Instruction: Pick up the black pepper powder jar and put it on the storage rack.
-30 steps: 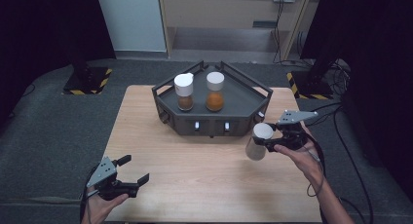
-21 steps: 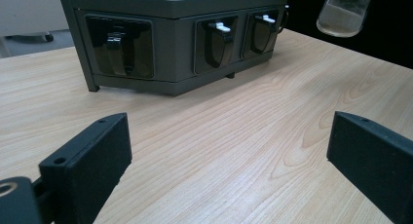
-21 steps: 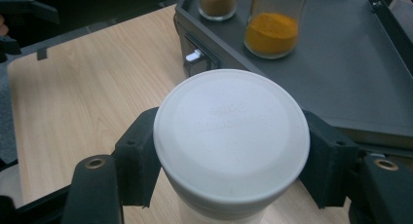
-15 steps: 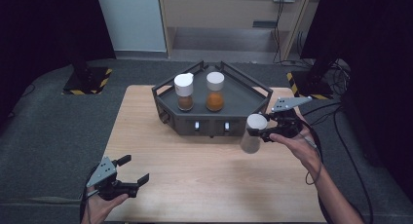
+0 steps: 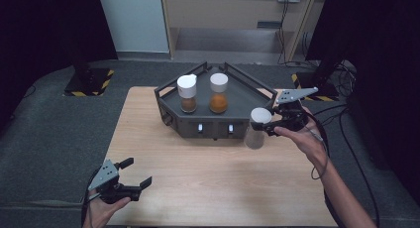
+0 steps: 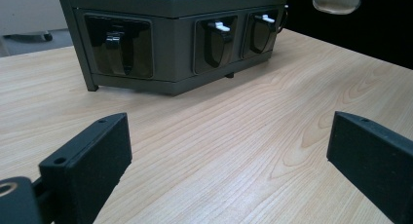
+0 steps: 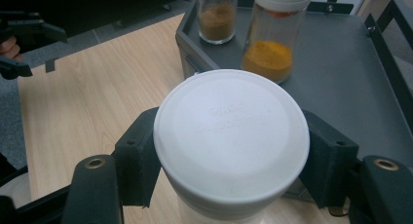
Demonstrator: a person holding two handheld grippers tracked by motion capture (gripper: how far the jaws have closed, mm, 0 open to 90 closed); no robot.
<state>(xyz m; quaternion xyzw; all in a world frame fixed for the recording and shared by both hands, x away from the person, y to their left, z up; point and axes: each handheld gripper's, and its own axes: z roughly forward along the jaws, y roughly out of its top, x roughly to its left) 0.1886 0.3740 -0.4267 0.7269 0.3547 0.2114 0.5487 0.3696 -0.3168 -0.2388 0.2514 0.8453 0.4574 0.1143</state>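
The right gripper (image 5: 268, 127) is clamped on a jar (image 5: 257, 129) with a white lid (image 7: 231, 136); in the right gripper view the two jaws press the lid's rim from opposite sides. The jar hangs clear of the table (image 5: 223, 183), just off the rack's (image 5: 247, 96) right front corner, its lid about level with the rack's deck in the high view. A second ago the jar was lower and farther right, well off that corner; half a second ago it had closed some of the gap; now it sits nearly against the rack's right face, and the hand (image 5: 304, 139) has come up and in with it.

On the rack stand two more jars: one with brown powder (image 5: 187, 94) toward the rack's left, one with orange powder (image 5: 218, 93) beside it at the middle. Neither has shifted. In the right gripper view both show beyond the held lid, the orange one (image 7: 275, 39) nearer.

The left gripper (image 5: 133, 176) rests low at the table's near edge, well away from the rack's left front, jaws spread wide with nothing between them. It has not moved across the three moments. Its own view looks over bare wood at the rack's front (image 6: 170, 39), with the held jar's base (image 6: 338, 0) in air past the rack's right end.
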